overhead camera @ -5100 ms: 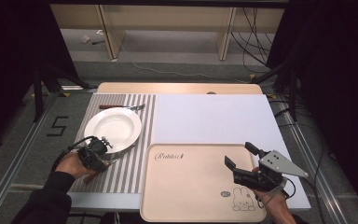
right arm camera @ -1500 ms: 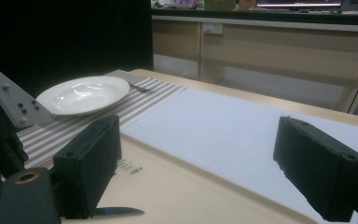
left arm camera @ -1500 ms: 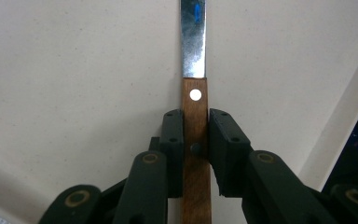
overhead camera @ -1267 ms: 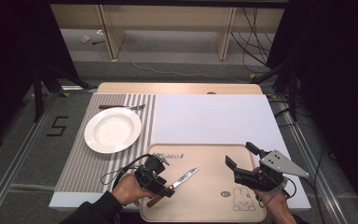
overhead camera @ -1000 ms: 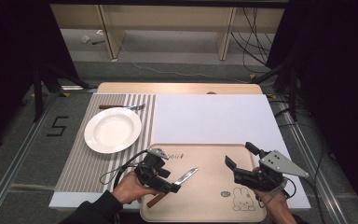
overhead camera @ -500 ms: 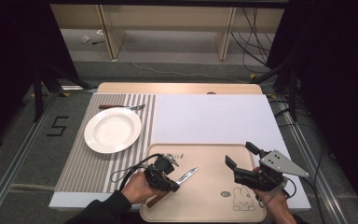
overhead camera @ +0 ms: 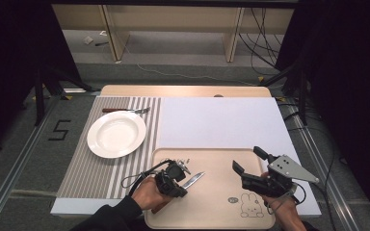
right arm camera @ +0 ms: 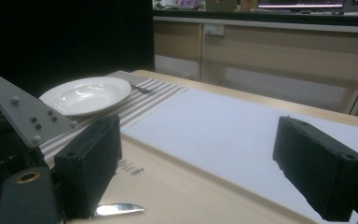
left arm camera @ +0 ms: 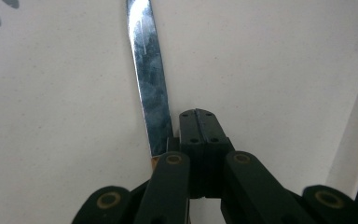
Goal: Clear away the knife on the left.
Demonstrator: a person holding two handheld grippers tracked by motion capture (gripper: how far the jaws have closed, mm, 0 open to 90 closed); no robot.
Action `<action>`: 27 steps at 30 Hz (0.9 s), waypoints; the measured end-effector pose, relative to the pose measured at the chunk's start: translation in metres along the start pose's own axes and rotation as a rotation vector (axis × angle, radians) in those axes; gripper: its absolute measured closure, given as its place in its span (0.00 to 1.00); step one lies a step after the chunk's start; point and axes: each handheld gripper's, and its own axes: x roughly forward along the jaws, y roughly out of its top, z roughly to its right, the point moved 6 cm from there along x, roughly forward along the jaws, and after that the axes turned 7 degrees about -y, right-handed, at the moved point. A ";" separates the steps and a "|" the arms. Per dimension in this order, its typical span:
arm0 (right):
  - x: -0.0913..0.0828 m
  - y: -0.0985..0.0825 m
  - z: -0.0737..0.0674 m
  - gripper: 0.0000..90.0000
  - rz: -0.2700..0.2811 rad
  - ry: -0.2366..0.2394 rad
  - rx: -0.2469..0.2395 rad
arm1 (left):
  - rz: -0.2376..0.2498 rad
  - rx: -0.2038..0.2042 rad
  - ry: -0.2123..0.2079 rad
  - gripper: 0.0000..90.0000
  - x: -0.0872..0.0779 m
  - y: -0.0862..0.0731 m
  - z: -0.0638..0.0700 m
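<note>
Beige tray (overhead camera: 221, 202) sits at the near edge of the table, on the white sheet (overhead camera: 221, 120). Left gripper (overhead camera: 179, 180) is low over the tray's left half, jaws pressed together with nothing between them; in the left gripper view the closed tips sit just beside the knife (left arm camera: 150, 88), blade running up and away along their left side. Can't tell if they touch it. Knife (overhead camera: 191, 180) lies flat on the tray, blade pointing toward the tray's middle, brown handle end poking out by the left hand (overhead camera: 147, 192). Right gripper (overhead camera: 250, 163) hangs over the tray's right side, above the rabbit print (overhead camera: 250, 207), jaws wide apart and holding nothing. White plate (overhead camera: 116, 134) rests on the striped mat (overhead camera: 86, 168) to the left, well apart from the tray, with a fork (overhead camera: 125, 110) just behind it.
</note>
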 end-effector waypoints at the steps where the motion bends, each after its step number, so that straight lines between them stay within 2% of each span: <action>1: 0.000 0.000 0.000 0.18 0.001 0.000 0.001 | 0.002 -0.001 0.006 1.00 0.000 0.000 -0.001; 10: 0.000 0.000 0.001 0.18 0.000 -0.002 0.001 | -0.017 -0.003 0.013 1.00 -0.004 -0.003 -0.004; 14: 0.000 0.000 0.000 0.18 0.000 0.000 0.000 | -0.021 -0.009 0.032 1.00 -0.007 -0.004 -0.008; 19: 0.000 0.000 0.000 0.18 0.002 0.003 -0.001 | -0.008 -0.036 0.063 1.00 -0.013 -0.007 -0.021; 27: 0.000 0.000 -0.001 0.18 0.004 0.004 -0.002 | 0.002 -0.049 0.088 1.00 -0.015 -0.005 -0.028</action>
